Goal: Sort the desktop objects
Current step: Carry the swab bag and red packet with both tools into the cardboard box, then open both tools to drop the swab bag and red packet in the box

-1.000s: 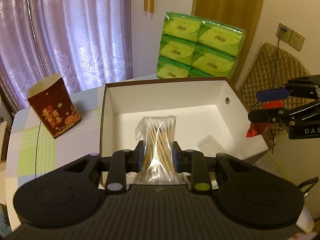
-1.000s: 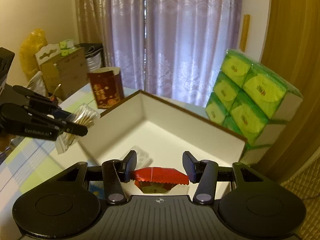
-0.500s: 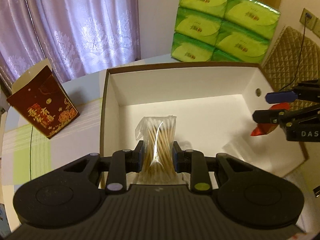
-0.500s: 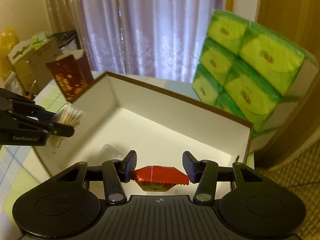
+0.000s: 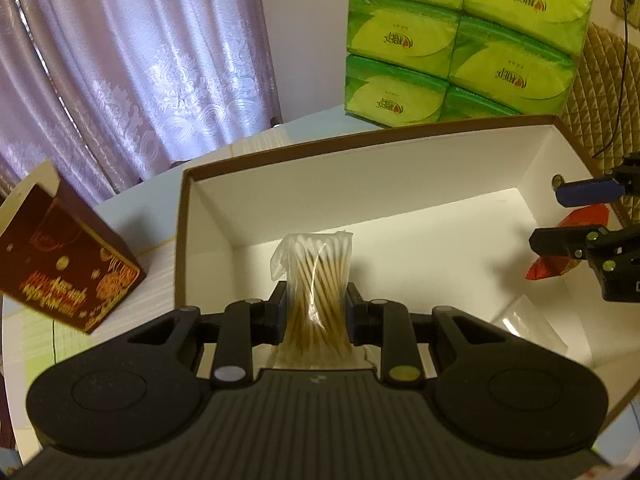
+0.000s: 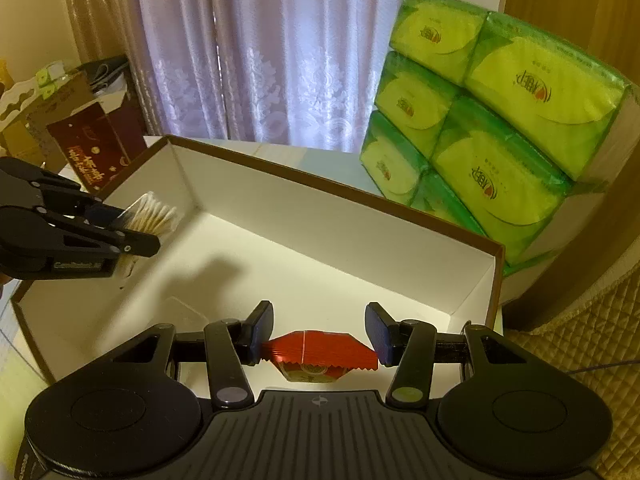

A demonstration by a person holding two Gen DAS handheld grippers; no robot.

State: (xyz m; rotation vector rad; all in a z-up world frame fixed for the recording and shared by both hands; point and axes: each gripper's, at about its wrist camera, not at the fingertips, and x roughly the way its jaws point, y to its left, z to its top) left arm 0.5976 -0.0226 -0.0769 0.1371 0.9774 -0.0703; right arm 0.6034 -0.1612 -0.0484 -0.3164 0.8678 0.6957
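Dark red printed carton [image 5: 68, 264], standing tilted on the pale tabletop [image 5: 156, 196], left of the box and apart from it. Left claw [image 5: 315, 312], clenched on a clear bag of cotton swabs [image 5: 316, 280]; bag held upright between the two fingers, over the left part of the box interior near its front wall (seen from the right wrist camera, the same bag [image 6: 150, 216] juts past the left claw's tips above the box's left corner). Open white cardboard box [image 5: 360, 176], brown rim, resting on the tabletop; white floor mostly bare. Clear plastic item [image 5: 528, 328], lying flat on the box floor toward the front right; contents cannot be told. Right claw [image 6: 319, 334], grasping a red foil packet [image 6: 320, 354] by its two crimped ends, fingers well spread; packet held level above the box's right end, near the short right wall. Stack of green tissue packs [image 6: 492, 148], wrapped, standing behind the box at its right rear corner. Lilac patterned curtain [image 6: 280, 52], hanging behind the tabletop.
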